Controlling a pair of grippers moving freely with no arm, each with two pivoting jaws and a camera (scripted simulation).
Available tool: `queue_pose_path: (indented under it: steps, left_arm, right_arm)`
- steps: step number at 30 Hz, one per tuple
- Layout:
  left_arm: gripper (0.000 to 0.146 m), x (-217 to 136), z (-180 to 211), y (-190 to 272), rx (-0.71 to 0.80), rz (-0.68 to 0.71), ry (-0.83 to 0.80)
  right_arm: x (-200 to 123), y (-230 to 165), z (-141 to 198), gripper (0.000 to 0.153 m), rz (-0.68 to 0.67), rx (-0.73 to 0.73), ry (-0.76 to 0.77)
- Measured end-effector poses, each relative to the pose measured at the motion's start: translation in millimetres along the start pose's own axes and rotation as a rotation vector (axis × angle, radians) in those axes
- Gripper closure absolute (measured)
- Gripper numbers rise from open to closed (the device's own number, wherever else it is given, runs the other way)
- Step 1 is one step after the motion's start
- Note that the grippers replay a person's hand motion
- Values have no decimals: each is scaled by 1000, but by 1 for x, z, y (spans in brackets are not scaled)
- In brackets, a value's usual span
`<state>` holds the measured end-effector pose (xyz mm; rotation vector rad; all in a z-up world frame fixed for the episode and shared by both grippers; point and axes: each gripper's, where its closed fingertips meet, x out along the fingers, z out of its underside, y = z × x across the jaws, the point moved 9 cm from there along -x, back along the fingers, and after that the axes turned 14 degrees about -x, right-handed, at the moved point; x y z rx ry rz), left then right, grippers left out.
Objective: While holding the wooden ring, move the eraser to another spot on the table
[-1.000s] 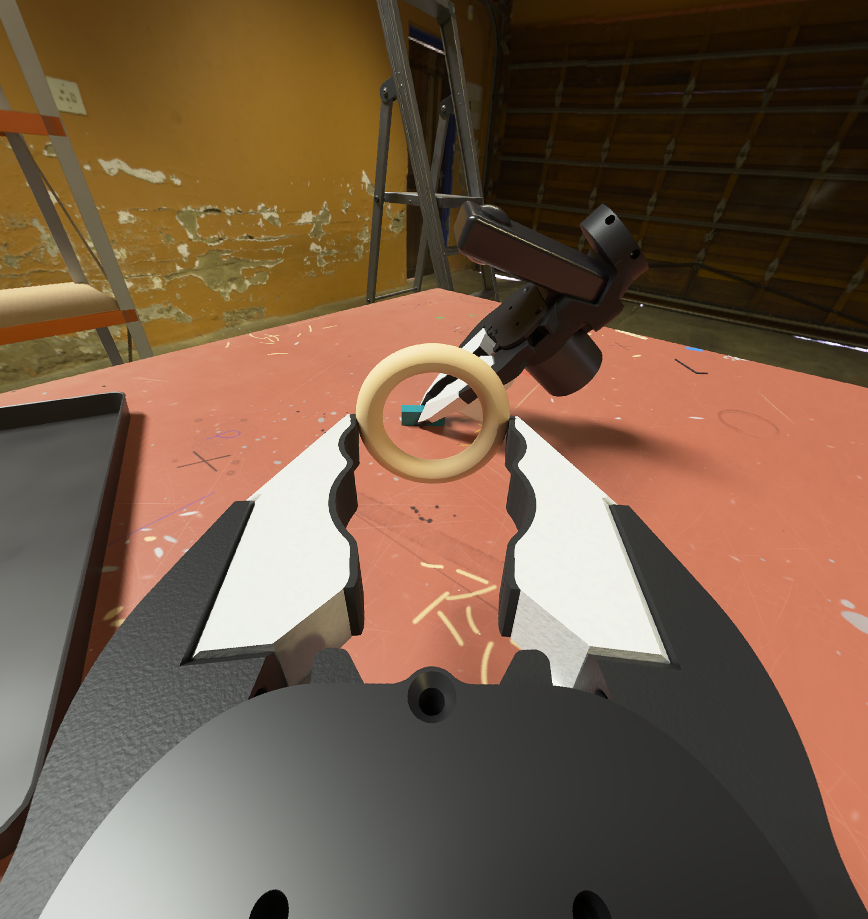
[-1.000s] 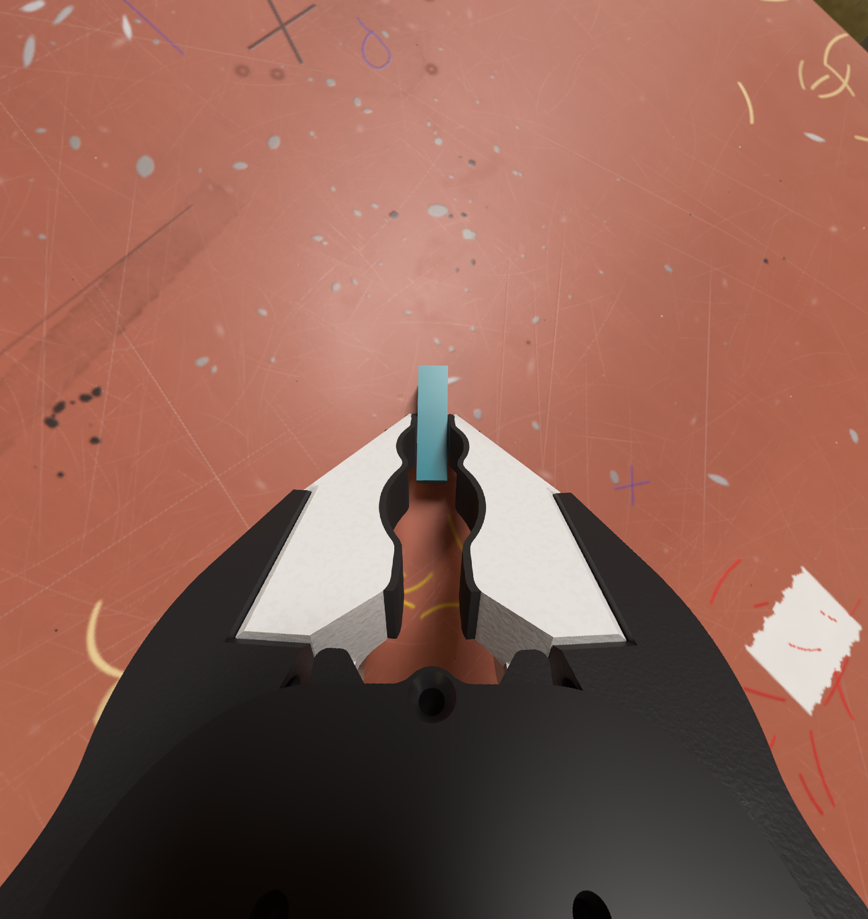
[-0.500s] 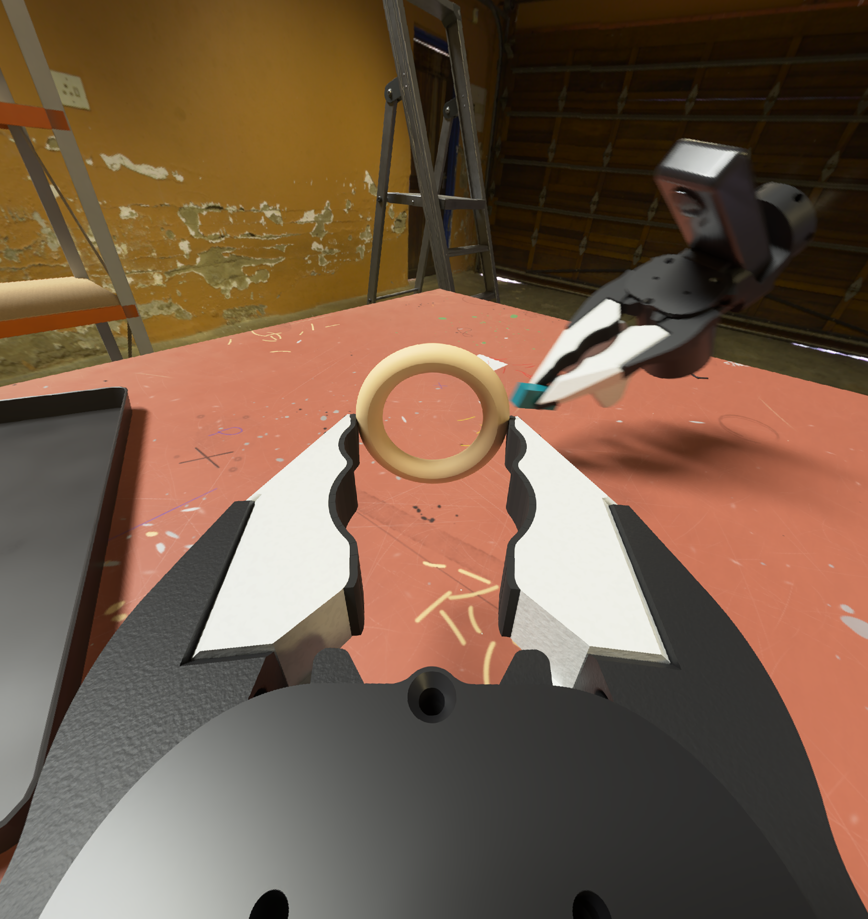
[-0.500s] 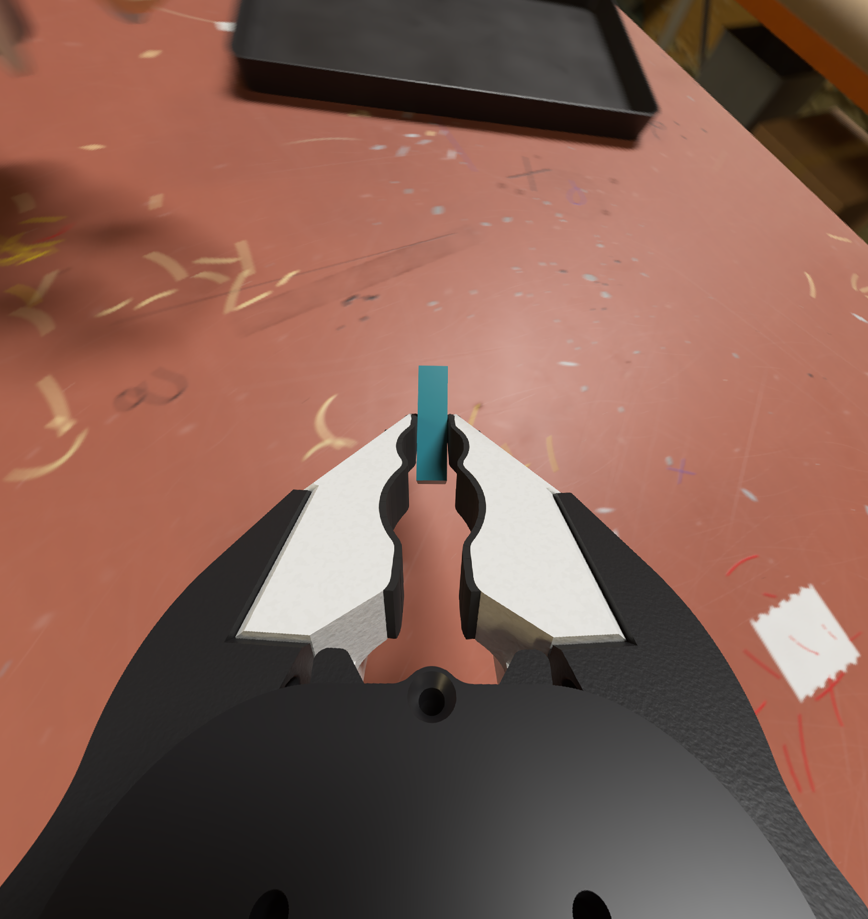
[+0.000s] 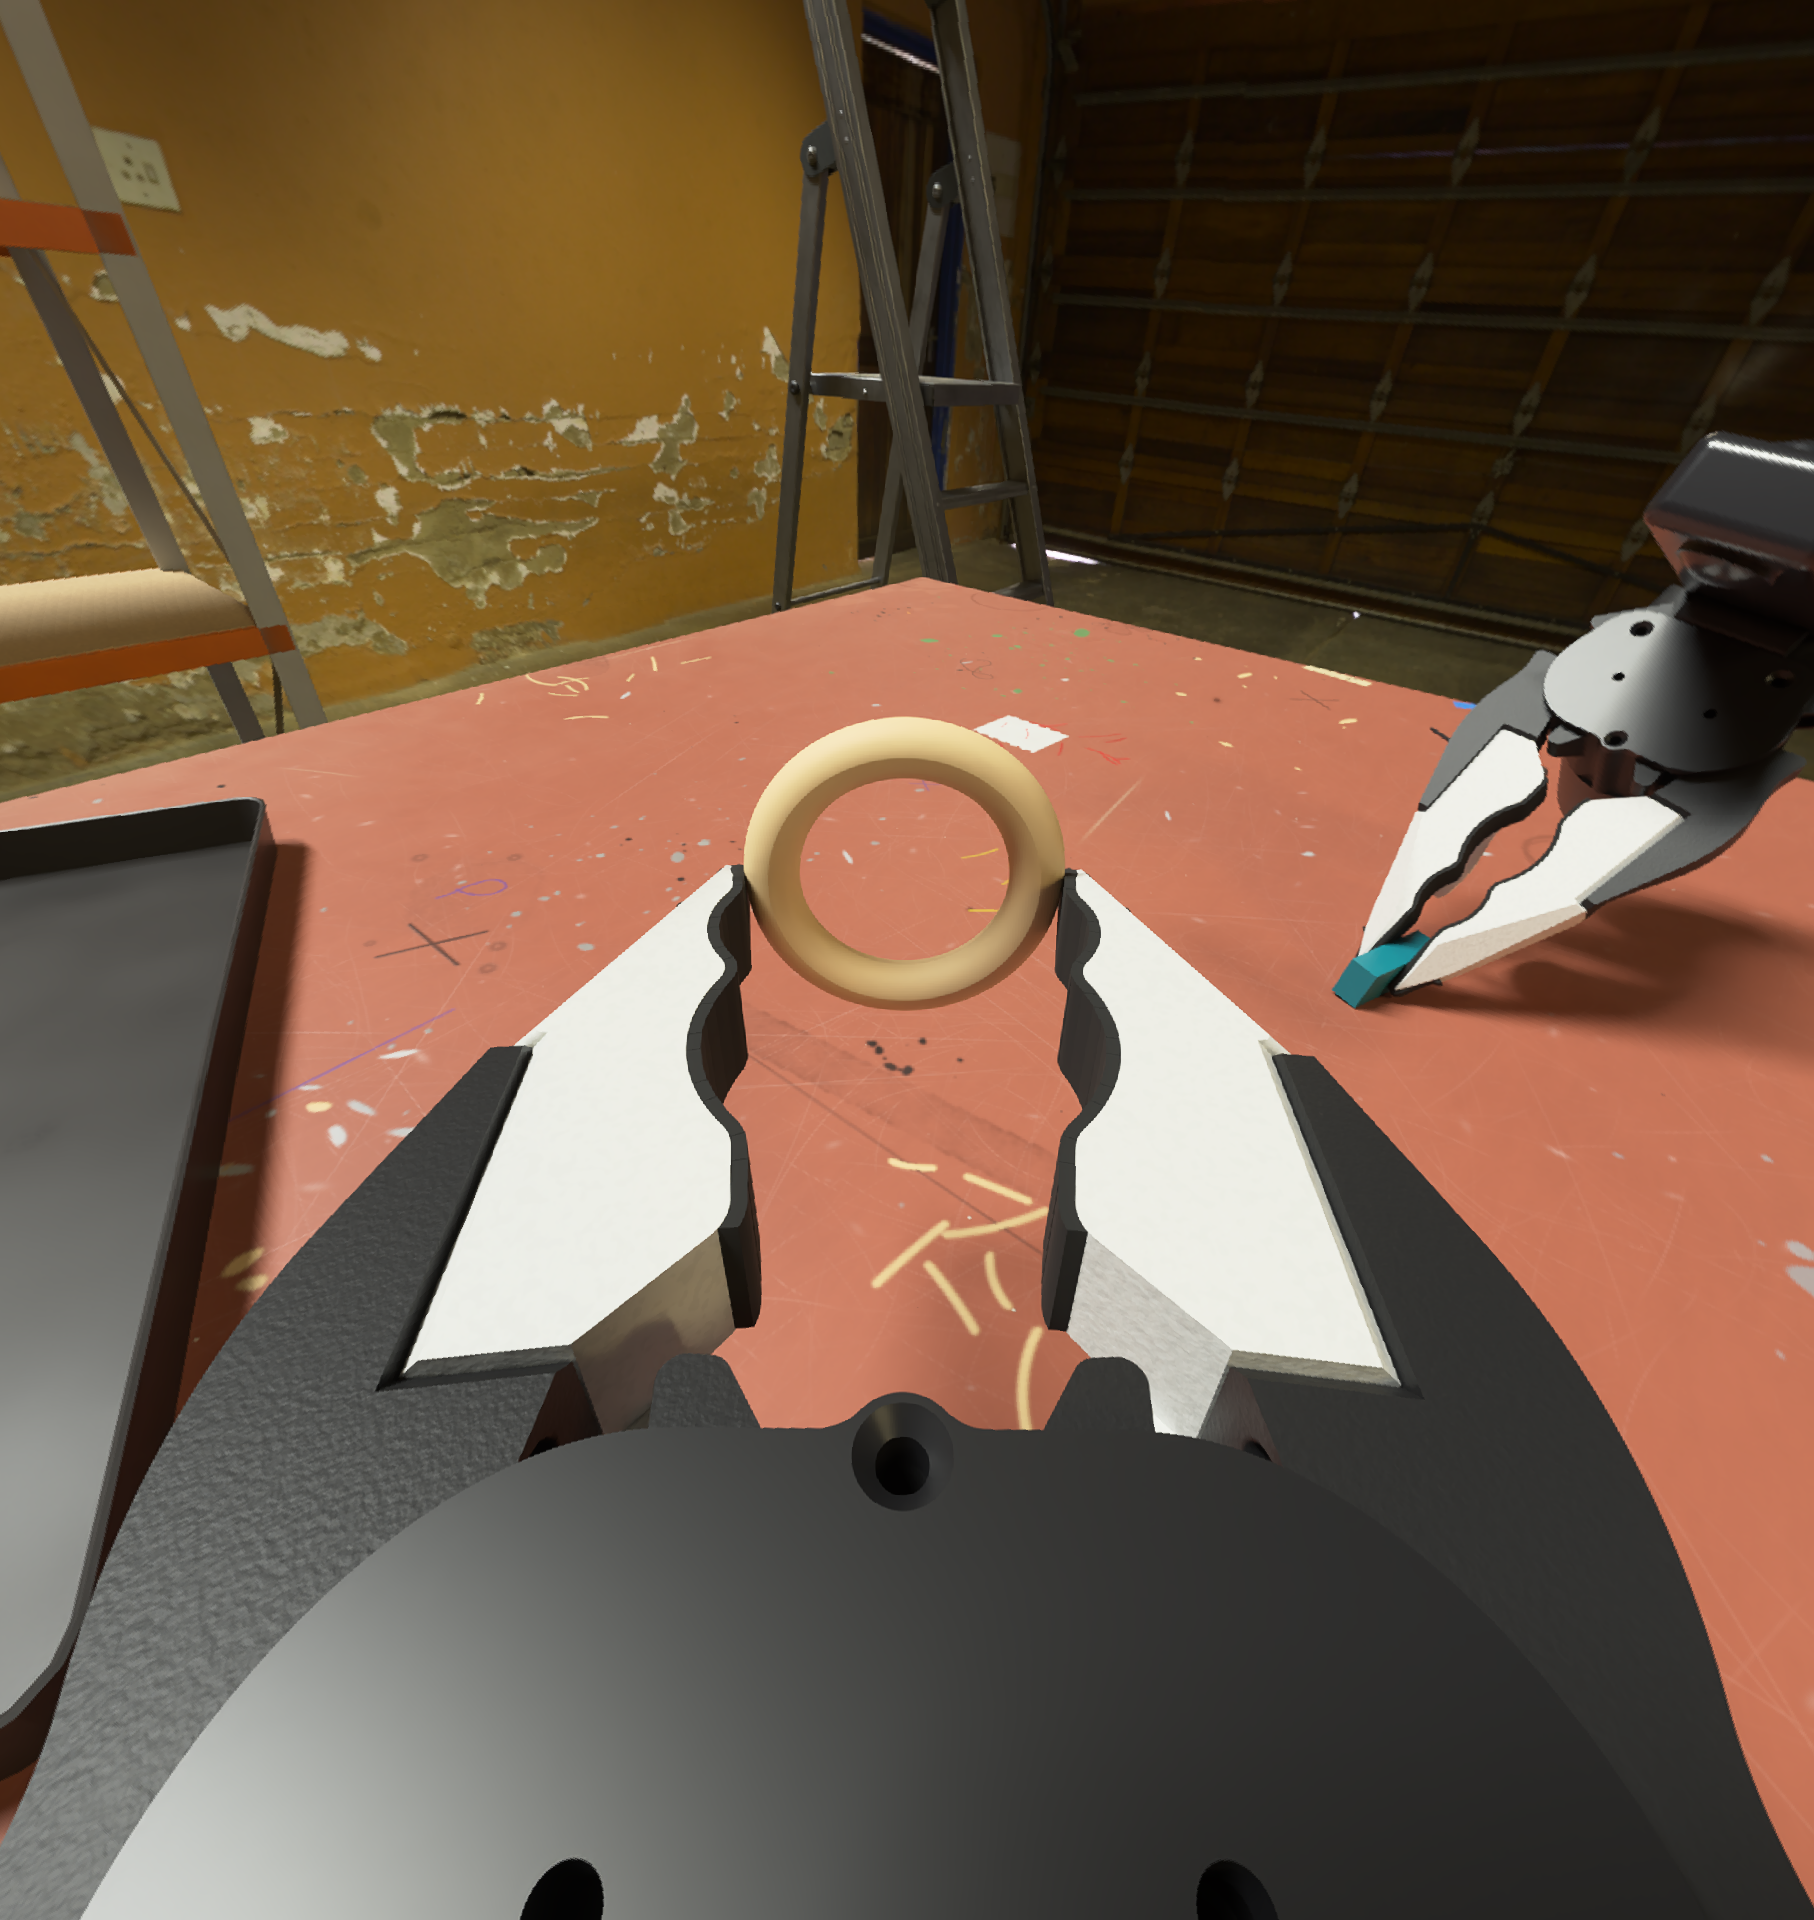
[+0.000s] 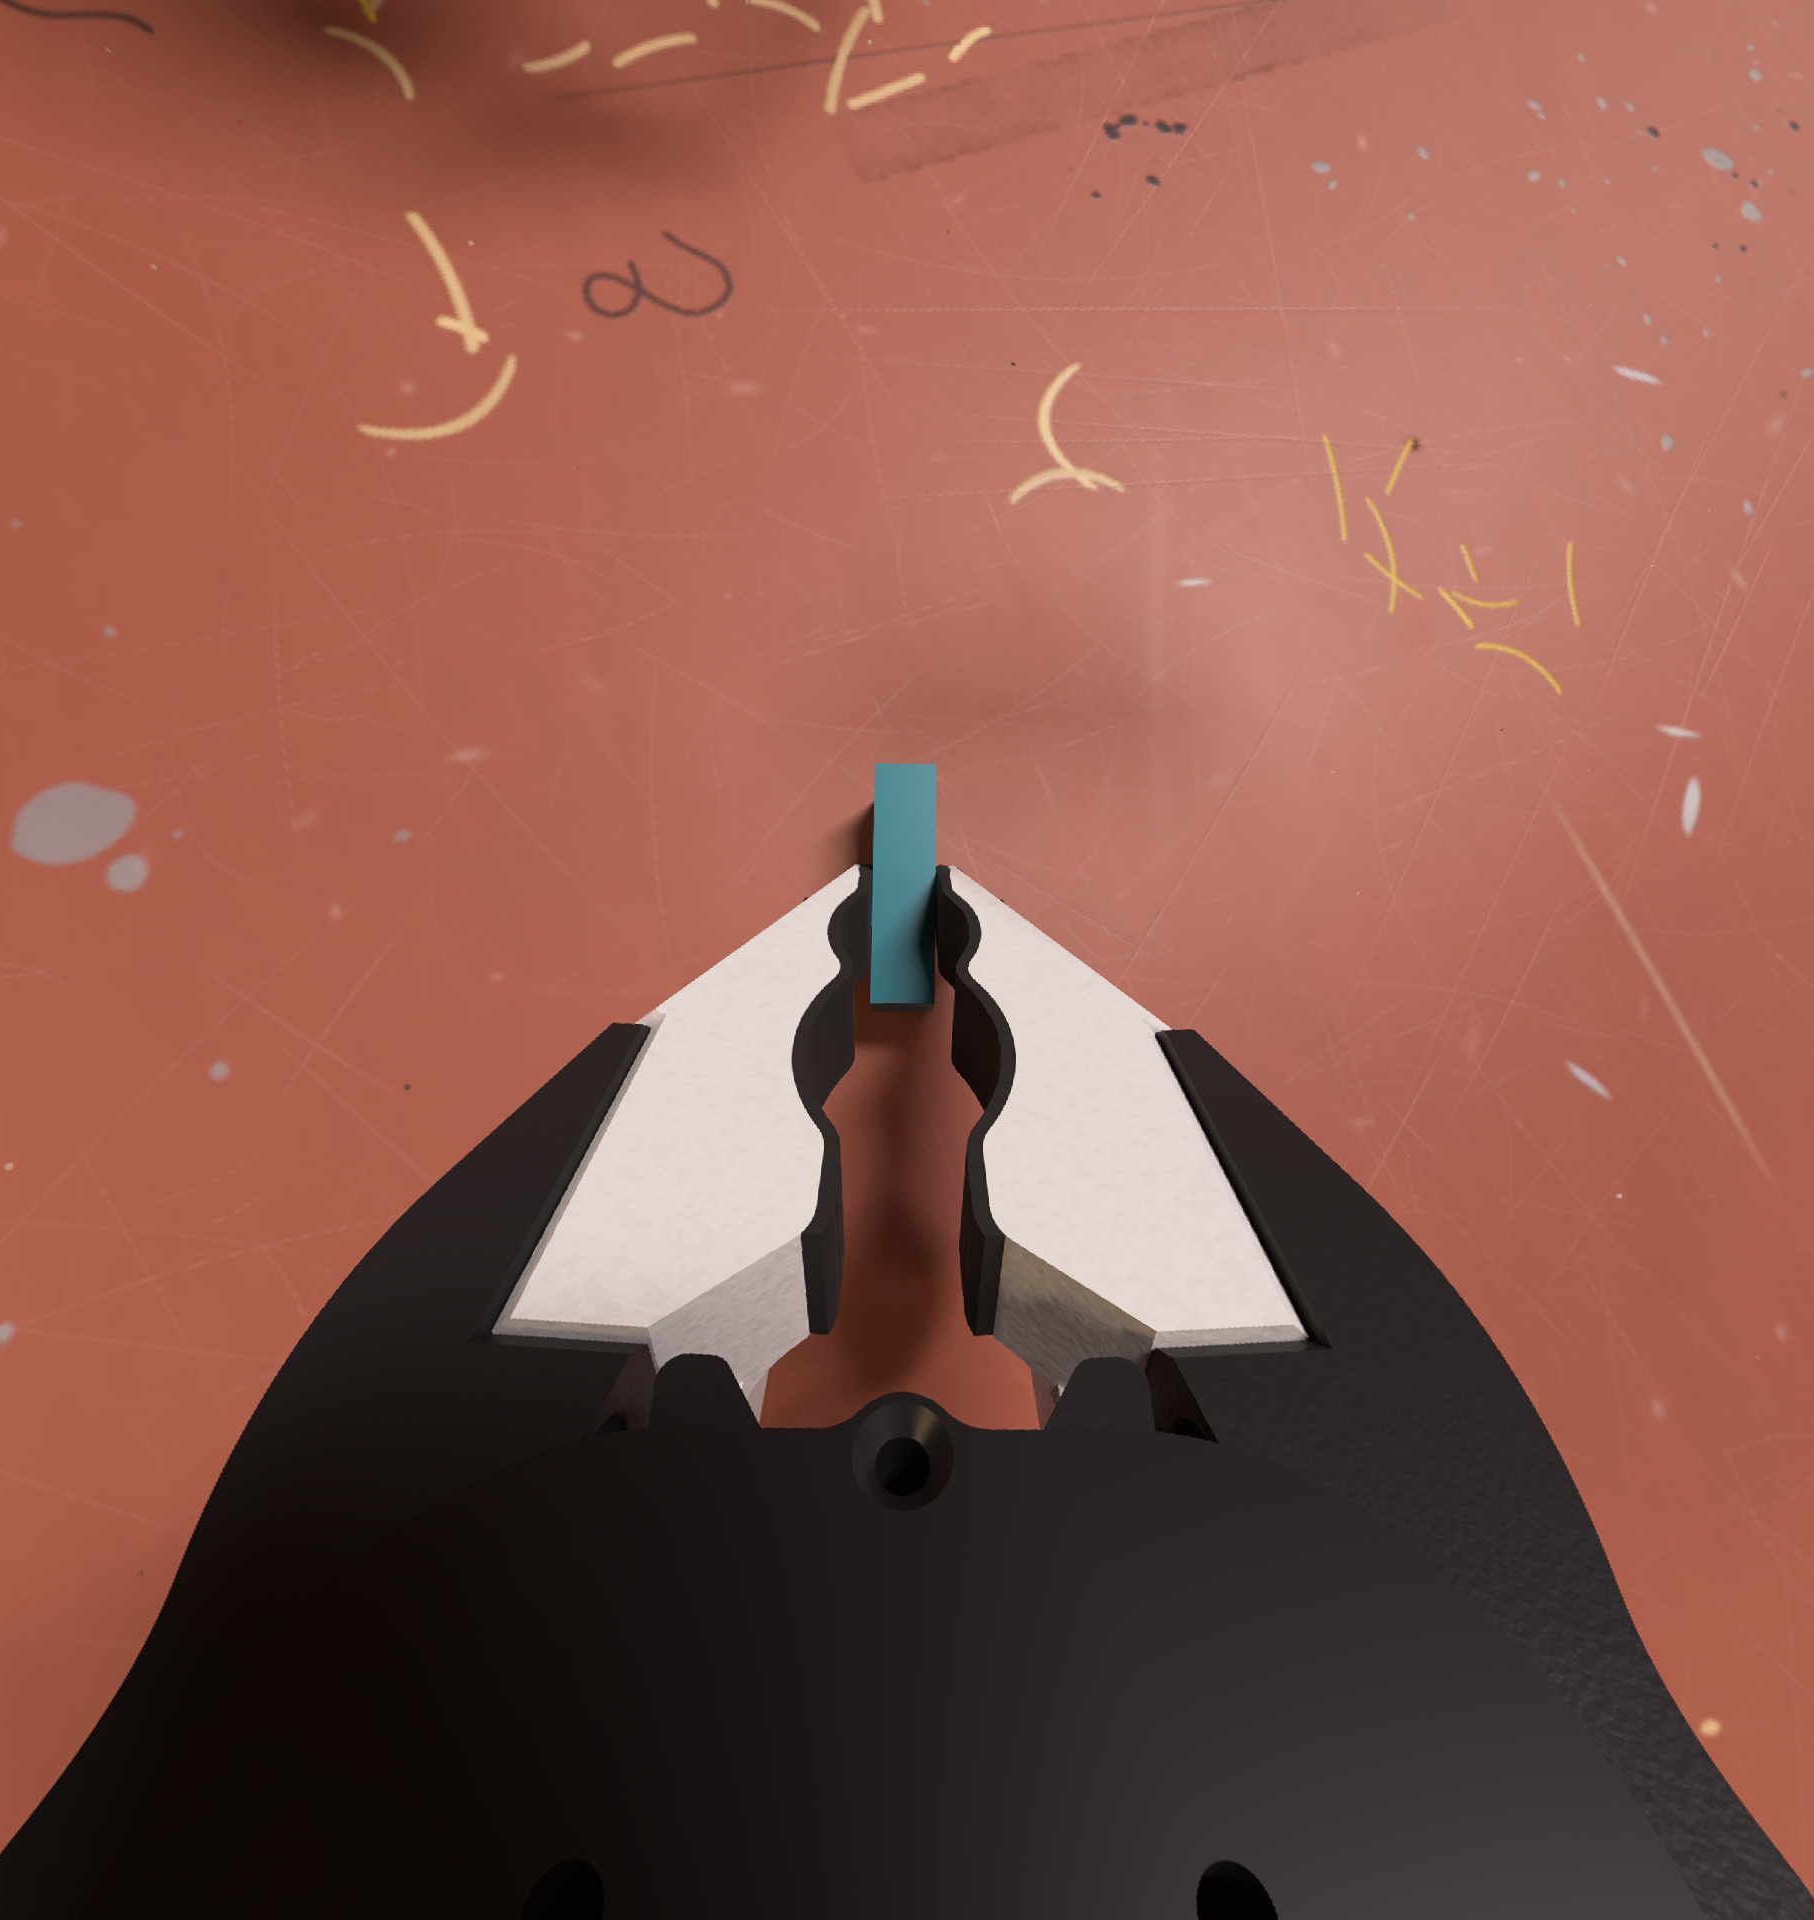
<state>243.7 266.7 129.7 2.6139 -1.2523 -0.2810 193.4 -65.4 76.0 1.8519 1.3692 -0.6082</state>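
Observation:
A tan wooden ring (image 5: 898,975) stands upright between the fingertips of my left gripper (image 5: 903,883), which is shut on it and holds it above the red table (image 5: 1505,1299). In the left wrist view my right gripper (image 5: 1391,961) is at the far right, tilted down, with its tips at the table surface. It is shut on a small teal eraser (image 5: 1376,971). In the right wrist view the eraser (image 6: 903,883) sits edge-on between the tips of my right gripper (image 6: 903,873), its far end sticking out, down at or just above the table.
A dark metal tray (image 5: 103,831) lies on the table at the left. A white paper scrap (image 5: 1022,732) lies near the far edge. A stepladder (image 5: 882,312) stands beyond the table. Paint marks and scratches cover the table top (image 6: 1298,312).
My right gripper has lifted the eraser from behind the ring, carried it to the right and brought it down to the table there. The left gripper and the ring have stayed still.

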Motion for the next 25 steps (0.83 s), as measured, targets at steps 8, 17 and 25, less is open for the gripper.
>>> queue_pose_path:
  steps: [8, 17, 25]
  left_arm:
    - [87, 3, 3, 5, 48, 4, -34]
    - [87, 3, 4, 5, 54, -11, -33]
    - [87, 4, 5, 3, 47, -20, -41]
  right_arm:
    - [1, 3, -2, 121, 3, -12, -17]
    - [-3, 6, 5, 114, 59, 6, 121]
    - [-14, 14, 0, 112, 179, 59, 345]
